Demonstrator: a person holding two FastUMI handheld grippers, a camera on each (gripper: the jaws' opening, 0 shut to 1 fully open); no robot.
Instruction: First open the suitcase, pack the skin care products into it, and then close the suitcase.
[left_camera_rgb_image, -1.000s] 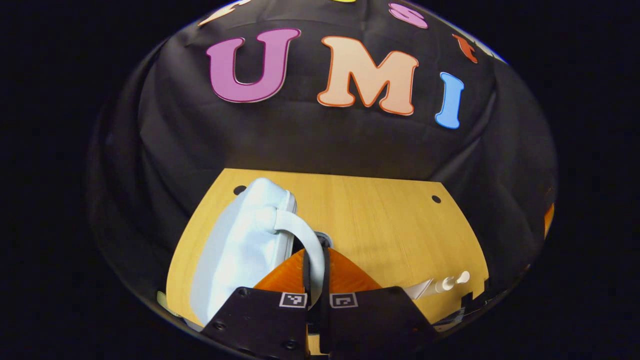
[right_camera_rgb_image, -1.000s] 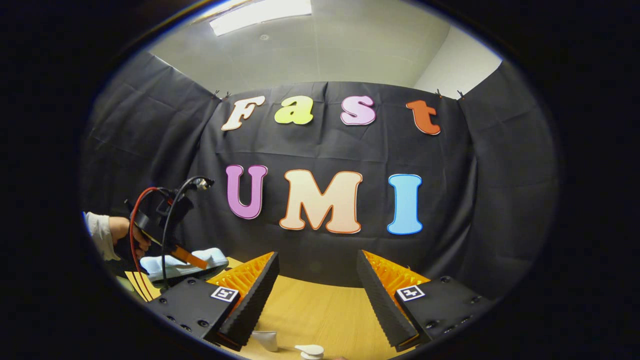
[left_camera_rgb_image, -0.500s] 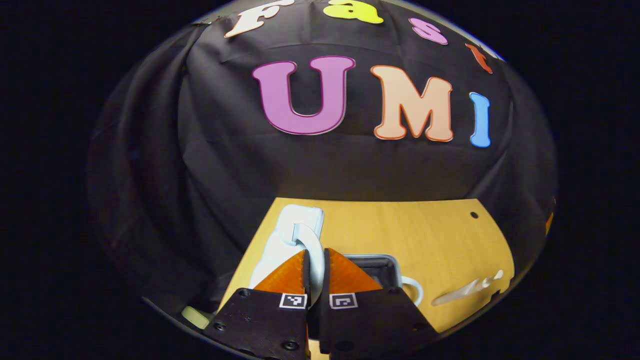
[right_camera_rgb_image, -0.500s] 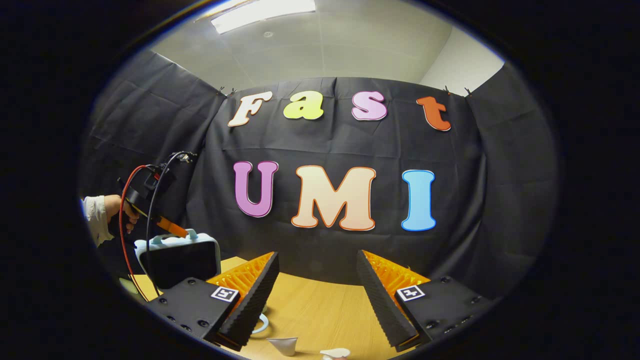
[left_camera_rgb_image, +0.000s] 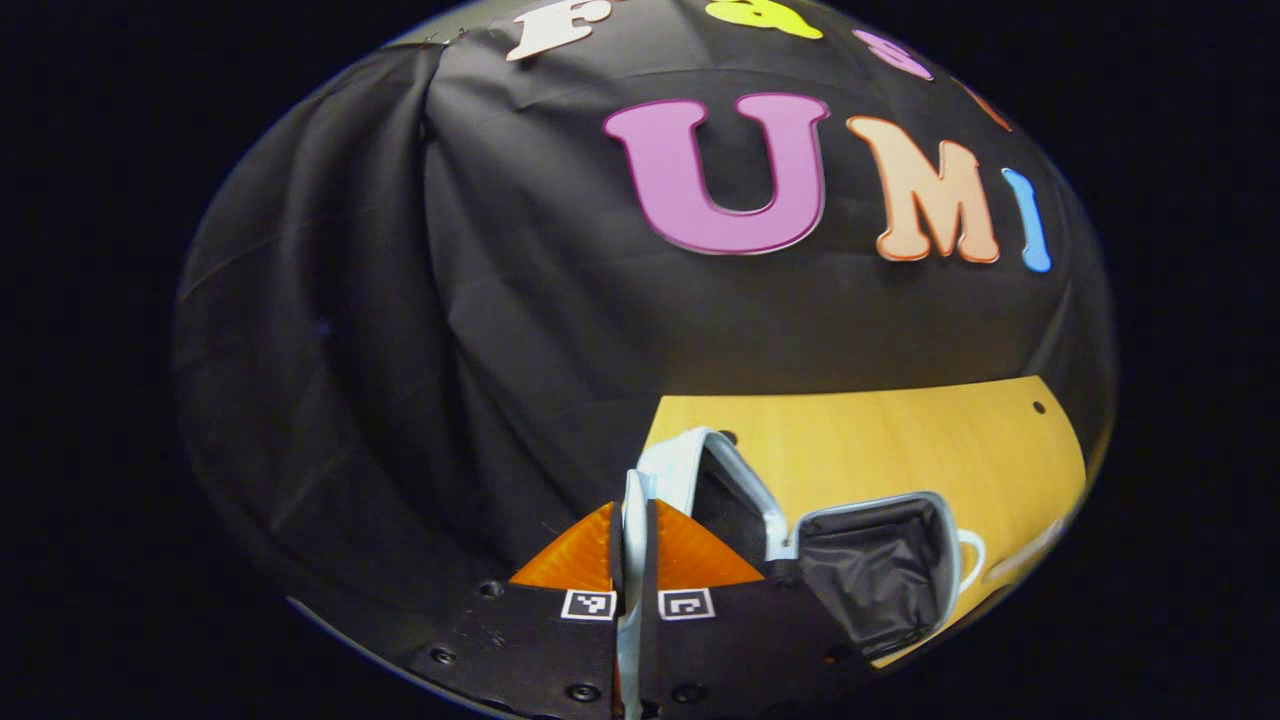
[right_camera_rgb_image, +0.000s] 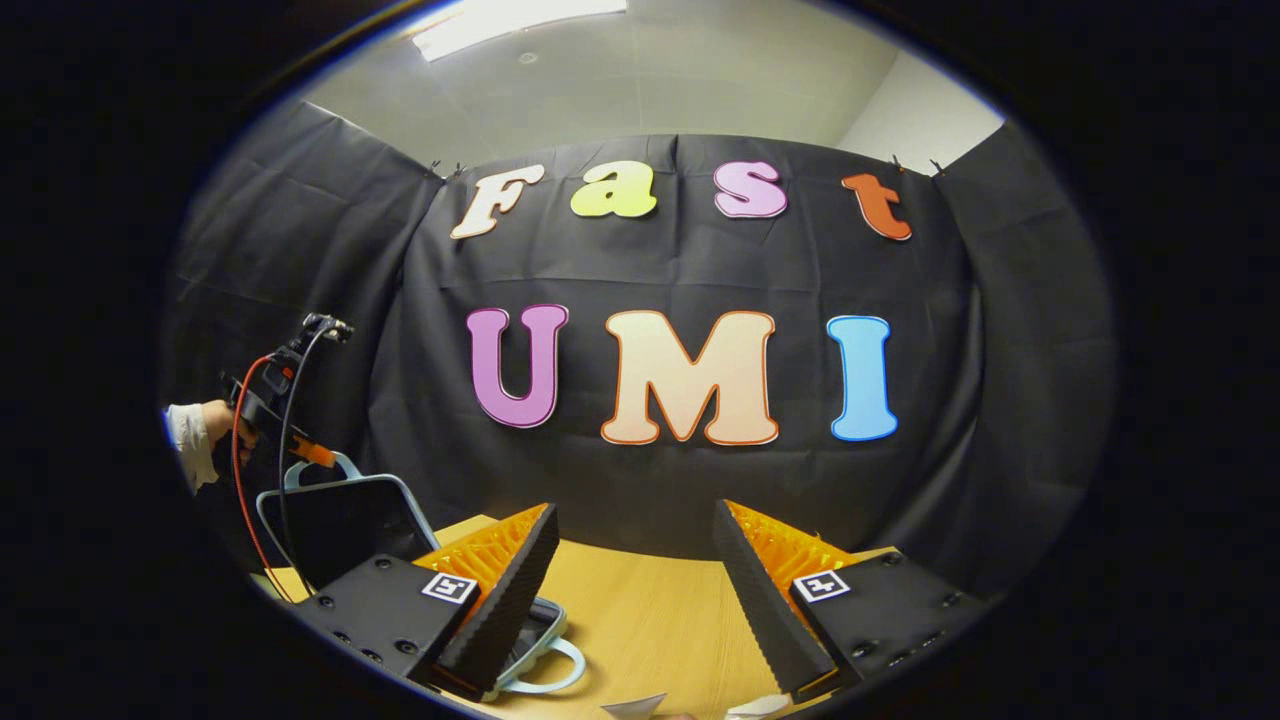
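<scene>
- The left gripper (left_camera_rgb_image: 632, 560) has its orange wedge-shaped fingers (left_camera_rgb_image: 572, 555) pressed together on the pale blue lid handle (left_camera_rgb_image: 634, 520), a thin smooth strap that runs up between the pads.
- Black housings carrying small square black-and-white markers sit just behind those fingers.
- Beyond the clamp, the suitcase (left_camera_rgb_image: 800, 530) lies open on the wooden table (left_camera_rgb_image: 900, 450): the lid (left_camera_rgb_image: 700, 480) stands raised, a rounded pale blue shell with dark fabric inside.
- The base half (left_camera_rgb_image: 870, 570) lies flat to the right, lined with crinkled black cloth; a second pale loop handle (left_camera_rgb_image: 968, 560) sticks out from its far edge.
- In the right gripper view, the right gripper (right_camera_rgb_image: 635, 590) hangs above the table with its jaws spread wide and nothing between them; the inner faces are black and finely ribbed, the outer sides orange with a honeycomb pattern.
- Below its left finger, a corner of the suitcase base and a light blue loop handle (right_camera_rgb_image: 545, 665) rest on the table's yellow wood grain.
- Farther off on the left, the upright lid (right_camera_rgb_image: 340, 525) shows its dark inside and pale rim.
- At its top a hand (right_camera_rgb_image: 215, 420) with a white sleeve holds the left gripper, trailing red and black cables.
</scene>
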